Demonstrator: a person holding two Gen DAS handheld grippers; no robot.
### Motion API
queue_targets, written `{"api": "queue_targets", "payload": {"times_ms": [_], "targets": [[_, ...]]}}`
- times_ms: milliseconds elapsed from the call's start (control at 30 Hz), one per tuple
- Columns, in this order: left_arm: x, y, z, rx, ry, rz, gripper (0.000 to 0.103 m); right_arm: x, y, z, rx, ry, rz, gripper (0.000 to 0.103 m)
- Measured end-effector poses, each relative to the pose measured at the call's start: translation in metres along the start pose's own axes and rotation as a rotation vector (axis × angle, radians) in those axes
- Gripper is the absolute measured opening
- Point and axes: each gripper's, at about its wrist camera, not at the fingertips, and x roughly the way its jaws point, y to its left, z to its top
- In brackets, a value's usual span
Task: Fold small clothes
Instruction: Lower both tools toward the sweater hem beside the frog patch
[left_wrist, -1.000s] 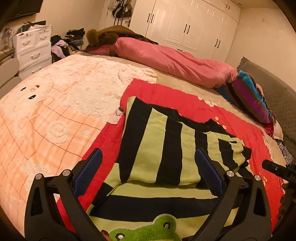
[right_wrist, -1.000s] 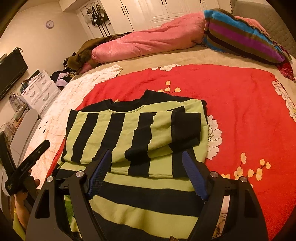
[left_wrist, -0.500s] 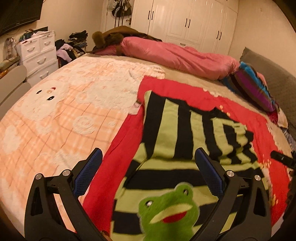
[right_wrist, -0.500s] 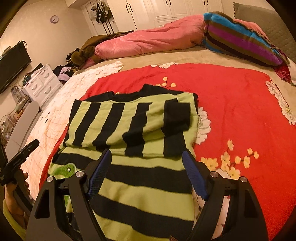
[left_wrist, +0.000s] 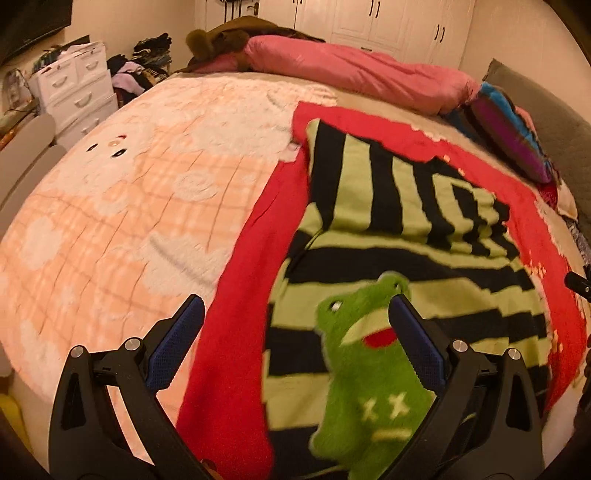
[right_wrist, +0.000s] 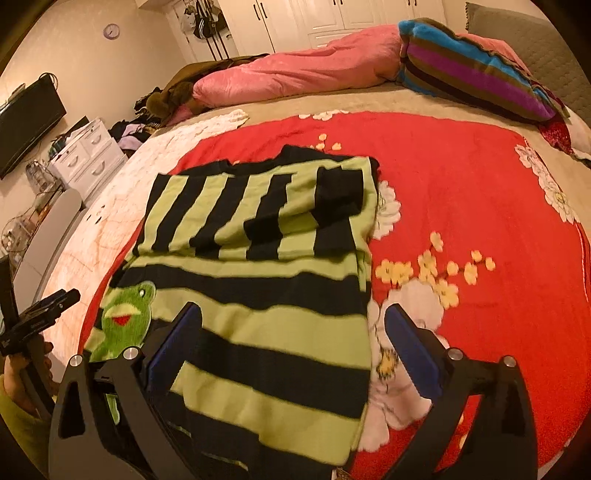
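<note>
The striped sweater (right_wrist: 258, 280) lies flat on the red blanket (right_wrist: 461, 192), mid-frame, sleeves folded in across its top half — ready for a lengthwise fold. Left tongs (left_wrist: 295, 347) hang released over its frog patch (left_wrist: 365, 373); right tongs (right_wrist: 293, 343) are opening over its right edge — gripping nothing.

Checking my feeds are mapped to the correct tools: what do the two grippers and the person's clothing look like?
Both the left gripper and the right gripper have black plastic frames with triangular cut-outs, silver bolt heads at the joints, and blue textured pads lining the fingers. No cables show. At the right view's left edge, a yellow-green sleeve is visible.
</note>
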Motion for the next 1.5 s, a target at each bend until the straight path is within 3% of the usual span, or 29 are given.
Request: {"api": "queue_targets", "payload": {"times_ms": [567, 967, 1267, 1500], "targets": [[-0.024, 0.011, -0.025, -0.044, 0.052, -0.019, 0.094, -0.024, 0.0, -0.049, -0.011, 0.092, -0.008, 0.098], [-0.021, 0.017, -0.048, -0.041, 0.119, 0.009, 0.094, -0.018, 0.005, -0.1, -0.019, 0.224, -0.011, 0.098], [-0.009, 0.024, -0.071, -0.075, 0.233, -0.039, 0.094, -0.011, -0.001, -0.114, 0.021, 0.29, -0.002, 0.098], [-0.003, 0.012, -0.076, -0.008, 0.297, -0.035, 0.093, -0.001, -0.004, -0.13, 0.07, 0.368, 0.032, 0.098]]}}
